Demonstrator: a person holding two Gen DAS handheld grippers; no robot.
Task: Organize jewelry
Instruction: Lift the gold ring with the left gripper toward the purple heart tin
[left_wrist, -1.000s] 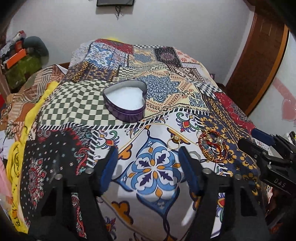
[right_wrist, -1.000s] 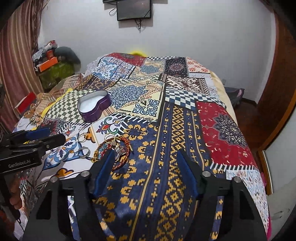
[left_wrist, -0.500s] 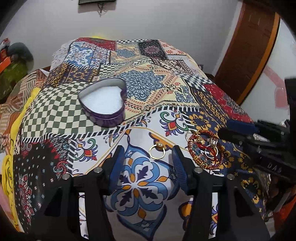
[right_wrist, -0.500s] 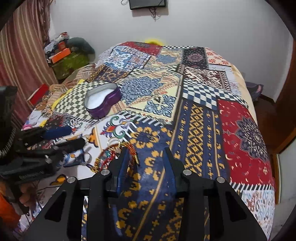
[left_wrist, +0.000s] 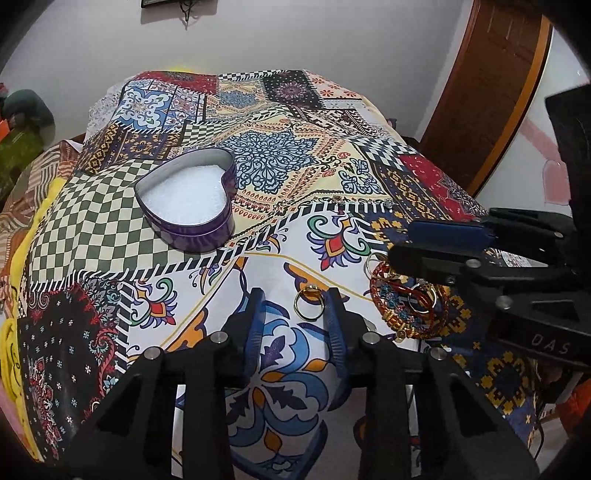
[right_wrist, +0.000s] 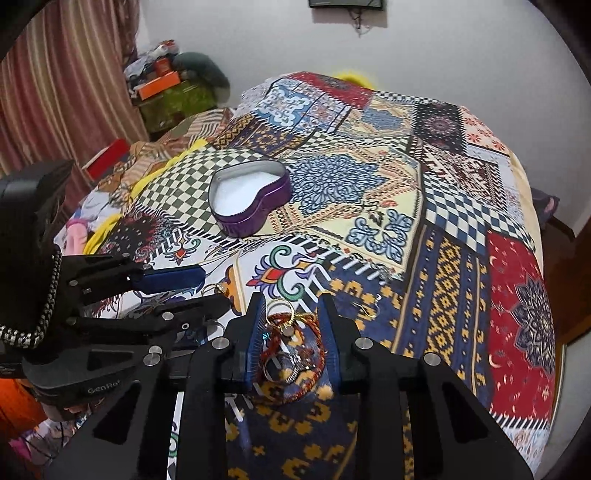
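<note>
1. The left gripper (left_wrist: 293, 308) has its jaws spread, with nothing between the pads. The gold ring (left_wrist: 309, 303) lies flat on the bedspread (left_wrist: 92, 221) just ahead of the tips, toward the right-hand finger. If the jaws come down off-centre, that finger may nudge the ring aside rather than pinch it.
2. The right gripper (right_wrist: 291, 319) also has its jaws spread, straddling the red beaded bangle (right_wrist: 291, 354), with smaller rings lying inside the bangle's loop. Closing here may catch only part of the pile and drag or scatter the rest.
3. The bedspread is soft and busily patterned; I judge a thin ring could sink in or slip out as the fingers press.
4. The heart-shaped tin (left_wrist: 188, 205) sits open well ahead and left of both jaws; a loosely held piece could fall on the way there.
5. The two grippers work close together and could knock each other.
</note>
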